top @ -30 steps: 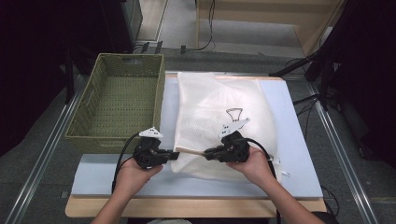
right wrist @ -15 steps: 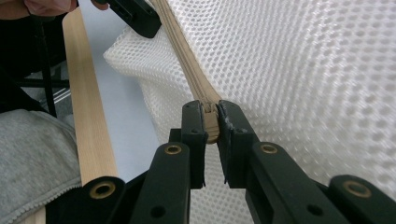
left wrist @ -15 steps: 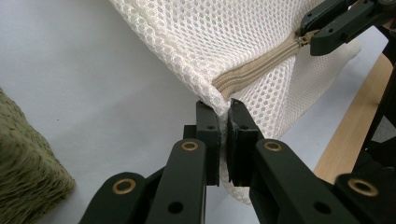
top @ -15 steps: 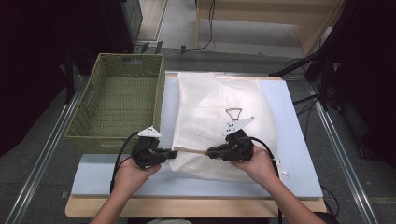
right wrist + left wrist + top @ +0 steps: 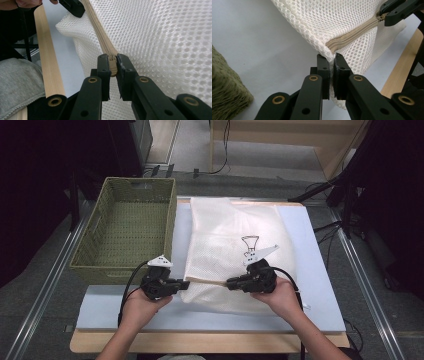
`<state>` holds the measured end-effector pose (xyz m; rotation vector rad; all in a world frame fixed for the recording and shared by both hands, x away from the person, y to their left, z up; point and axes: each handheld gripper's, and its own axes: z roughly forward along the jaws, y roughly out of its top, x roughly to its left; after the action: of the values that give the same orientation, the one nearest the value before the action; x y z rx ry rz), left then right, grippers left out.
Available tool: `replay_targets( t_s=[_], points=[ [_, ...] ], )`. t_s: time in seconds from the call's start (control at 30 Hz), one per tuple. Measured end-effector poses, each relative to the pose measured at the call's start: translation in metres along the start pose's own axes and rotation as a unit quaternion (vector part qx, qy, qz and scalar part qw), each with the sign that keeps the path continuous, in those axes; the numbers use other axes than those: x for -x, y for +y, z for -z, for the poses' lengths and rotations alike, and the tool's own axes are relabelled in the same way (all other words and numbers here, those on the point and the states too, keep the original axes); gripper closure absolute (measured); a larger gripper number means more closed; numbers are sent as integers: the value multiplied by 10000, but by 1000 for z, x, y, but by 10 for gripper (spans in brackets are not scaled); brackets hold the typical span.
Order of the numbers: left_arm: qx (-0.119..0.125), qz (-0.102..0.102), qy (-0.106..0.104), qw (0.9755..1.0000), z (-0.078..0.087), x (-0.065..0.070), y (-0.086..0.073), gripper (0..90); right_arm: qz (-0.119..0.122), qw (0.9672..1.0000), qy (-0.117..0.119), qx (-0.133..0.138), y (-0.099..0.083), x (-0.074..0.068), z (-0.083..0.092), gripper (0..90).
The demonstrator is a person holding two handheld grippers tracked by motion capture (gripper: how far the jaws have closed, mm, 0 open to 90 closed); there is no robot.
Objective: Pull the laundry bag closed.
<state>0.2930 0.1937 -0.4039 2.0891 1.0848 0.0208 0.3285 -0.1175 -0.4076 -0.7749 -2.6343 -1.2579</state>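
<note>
**Q:** While the zip [image 5: 207,282] is stretched between the two tools, how is each set of jaws engaged?

**A:** The left gripper [image 5: 331,65] is clamped on the bag [image 5: 235,245] at its corner, where the zip tape ends. The right gripper [image 5: 113,65] is clamped on the zip itself, apparently at the slider, though the slider is mostly hidden between the pads. Both sets of jaws are closed down to the thickness of what is pinched.

**Q:** Where is the bag located?

**A:** The bag is laid flat on the mat [image 5: 310,270], at the table centre. Its zip edge is at 6 o'clock, nearest the person. The basket [image 5: 100,240] is placed at 9 o'clock of the bag, just beside it.

**Q:** Why is the corner held?

**A:** An anchor is judged to be needed. Mesh is limp; without a fixed end, the fabric would be dragged along with the slider and bunched. With the corner pinned at 9 o'clock and the slider held at 3 o'clock, the tape is kept taut and straight.

**Q:** What is called for next?

**A:** A pull along the line of the zip is likely, with the left grip kept fixed. Which way the slider is to be run cannot be told.
</note>
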Motion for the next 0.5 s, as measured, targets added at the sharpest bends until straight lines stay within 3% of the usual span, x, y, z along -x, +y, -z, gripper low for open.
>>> replay_targets(
  t_s=[0.2, 0.33, 0.5],
  points=[
    [-20, -20, 88, 10000, 1, -1, 0, 865, 19, 10000, -42, 53, 2, -4, 8, 831],
    [-32, 45, 152, 9999, 1, -4, 0, 865, -50, 9998, -144, 129, -3, 1, 18, 831],
    [-124, -85, 265, 9995, -1, -2, -1, 864, -134, 9996, -189, 175, -9, 6, 27, 830]
  ],
)
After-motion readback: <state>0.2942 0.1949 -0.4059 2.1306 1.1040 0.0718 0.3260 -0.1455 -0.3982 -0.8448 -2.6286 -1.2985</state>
